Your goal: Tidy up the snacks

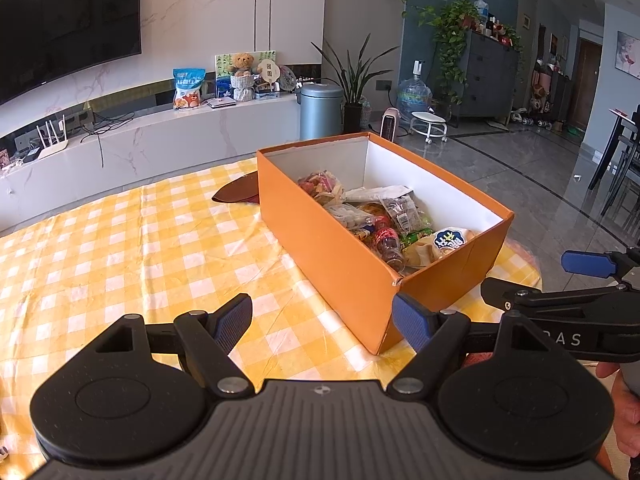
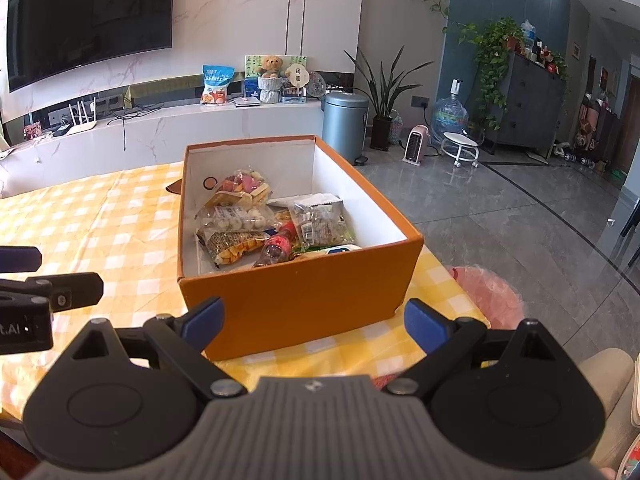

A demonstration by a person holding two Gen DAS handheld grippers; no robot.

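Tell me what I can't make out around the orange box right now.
- Brown object behind the orange box: mostly hidden by the box wall in both wrist views.
- Snacks at the bottom: covered by upper packets.
- Pink bag beyond the table edge: contents unreadable, right wrist view.

orange box (image 2: 304, 300) | snacks (image 2: 264, 224) inside | right hand-held gripper (image 2: 316, 324) open, empty

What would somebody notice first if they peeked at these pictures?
First, the big orange box on the yellow checked tablecloth, open at the top and piled with snack packets and a small bottle. Next, the two black grippers with blue pads in front, left gripper and right gripper, both open and empty, just short of the box. Behind, a teddy bear sits on the white ledge under the dark TV.
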